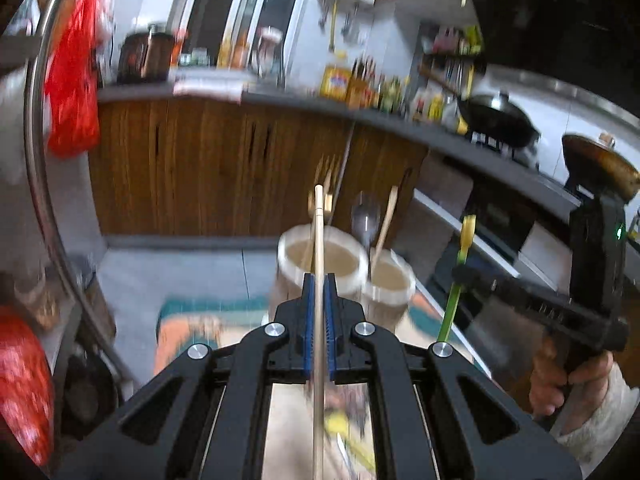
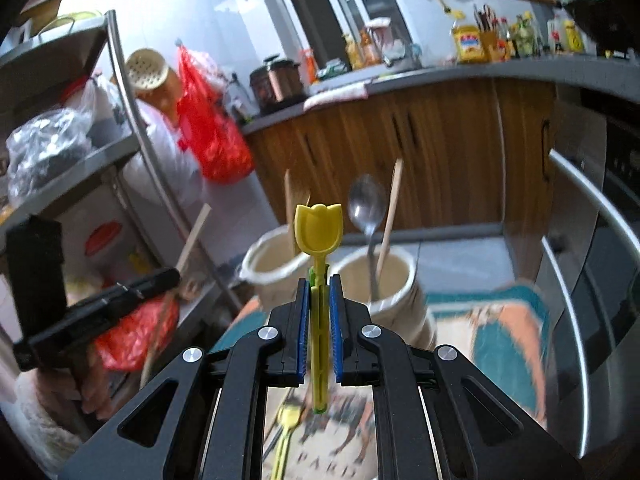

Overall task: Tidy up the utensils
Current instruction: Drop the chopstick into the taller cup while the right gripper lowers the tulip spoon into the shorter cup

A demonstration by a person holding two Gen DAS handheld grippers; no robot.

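Chopstick (image 1: pixel 318 264) is clamped upright between the blue pads (image 1: pixel 307 320) of the left hand-held gripper (image 1: pixel 318 280), its tip reaching toward 12 o'clock above the near cup (image 1: pixel 320 264). A gold fork (image 1: pixel 325 184) is seen standing in that cup, just behind the chopstick. At 1 o'clock a second cup (image 1: pixel 390 280) is set touching the first, and a metal spoon (image 1: pixel 365 216) and a wooden stick (image 1: pixel 387 220) are held in it.

The right hand-held gripper (image 2: pixel 319 284) is closed on a yellow tulip-shaped spoon (image 2: pixel 319 228), whose bowl is raised at 12 o'clock between the two cups. In the left view this gripper (image 1: pixel 464 272) is seen at 3 o'clock with the spoon's green stem.

Both cups are placed on a patterned mat (image 2: pixel 504 340). Below the right gripper another yellow utensil (image 2: pixel 286 432) is seen lying blurred on the mat. A wooden-fronted counter (image 2: pixel 400 80) is seen beyond.
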